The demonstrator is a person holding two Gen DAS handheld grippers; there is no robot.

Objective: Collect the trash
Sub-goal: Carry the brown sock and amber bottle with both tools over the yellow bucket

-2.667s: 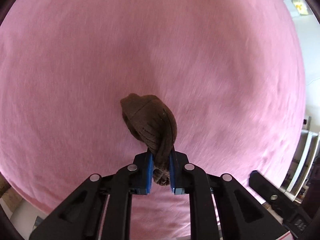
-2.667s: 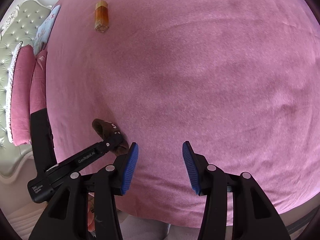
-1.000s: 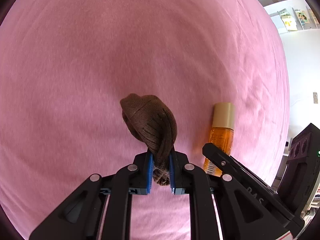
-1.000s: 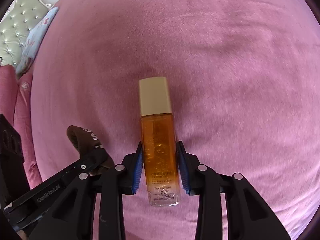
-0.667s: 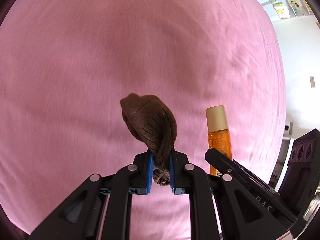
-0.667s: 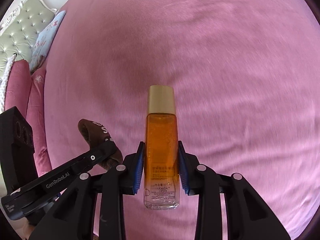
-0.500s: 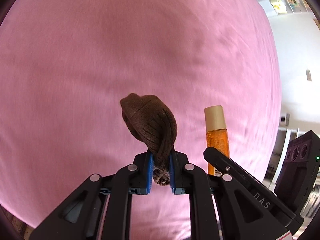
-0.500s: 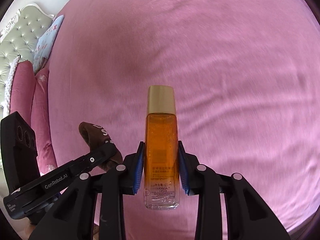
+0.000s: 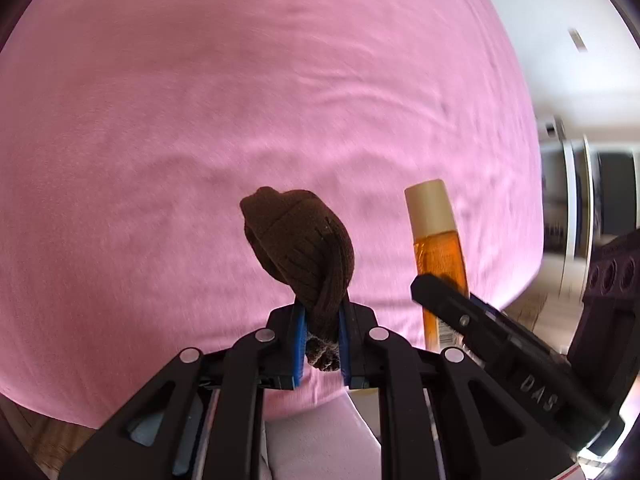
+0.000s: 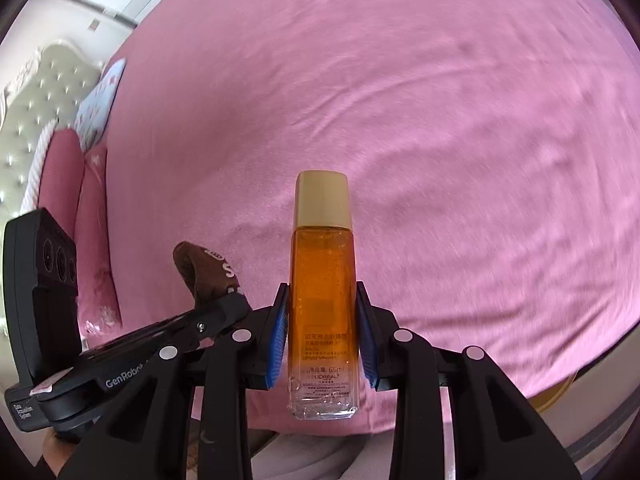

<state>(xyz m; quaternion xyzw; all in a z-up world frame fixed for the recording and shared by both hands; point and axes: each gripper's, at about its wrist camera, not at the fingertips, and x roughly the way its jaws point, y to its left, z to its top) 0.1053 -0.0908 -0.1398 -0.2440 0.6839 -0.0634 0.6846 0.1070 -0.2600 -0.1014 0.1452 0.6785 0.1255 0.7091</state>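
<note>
Item one: brown knitted sock (image 9: 304, 252), pinched at its lower end between the closed jaws of the left gripper (image 9: 322, 344), held above the pink bedspread (image 9: 240, 100). Item two: amber L'Oréal bottle (image 10: 323, 288), gold cap up, clamped by the right gripper (image 10: 323, 336), lifted off the bedspread where it lay seconds ago. Both pieces of trash now in hand beside each other near the bedspread's edge; disposal likely follows.
</note>
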